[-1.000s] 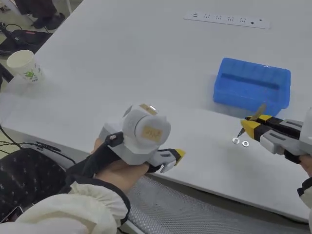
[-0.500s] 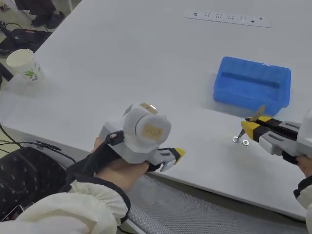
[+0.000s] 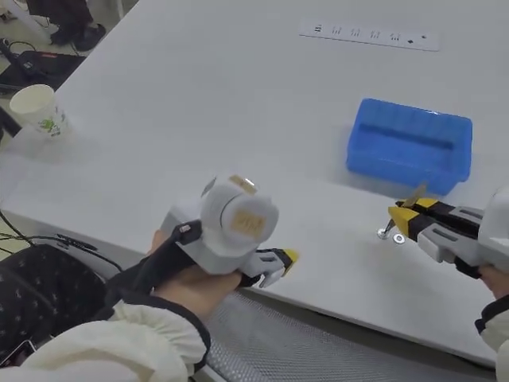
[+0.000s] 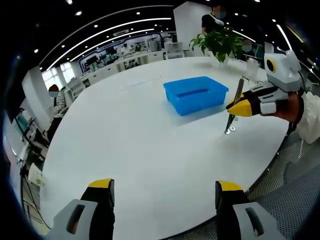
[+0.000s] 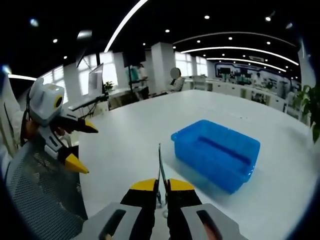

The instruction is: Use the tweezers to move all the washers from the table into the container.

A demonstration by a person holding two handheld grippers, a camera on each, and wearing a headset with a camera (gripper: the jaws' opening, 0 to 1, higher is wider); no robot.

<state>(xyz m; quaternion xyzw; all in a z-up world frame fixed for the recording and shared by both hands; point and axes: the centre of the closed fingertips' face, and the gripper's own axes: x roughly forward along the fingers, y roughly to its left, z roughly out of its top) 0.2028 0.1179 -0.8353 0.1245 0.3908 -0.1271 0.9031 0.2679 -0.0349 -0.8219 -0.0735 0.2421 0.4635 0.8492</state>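
**Blue tub, two washers, one pair of tweezers**

Blue plastic makes up the tub (image 3: pixel 409 143), which sits on the white table (image 3: pixel 238 119) at 2 o'clock in the head view. Two small metal washers (image 3: pixel 392 236) lie flat on the table side by side. They are near the tub, at its 6 o'clock, and not inside it.

The right gripper (image 3: pixel 402 211) comes in from 3 o'clock. Its jaws are squeezed tight on the tweezers (image 3: pixel 395 221). The tweezers slant down, and their tip is right at the left washer. I cannot tell if the tip has hold of it.

The left gripper (image 3: pixel 282 263) is held in a hand (image 3: pixel 191 286) at the near table edge, at 7 o'clock. Its jaws are spread wide with nothing between them.

A paper cup (image 3: pixel 38 107) stands at 10 o'clock. A white power strip (image 3: pixel 370 36) lies at 1 o'clock.
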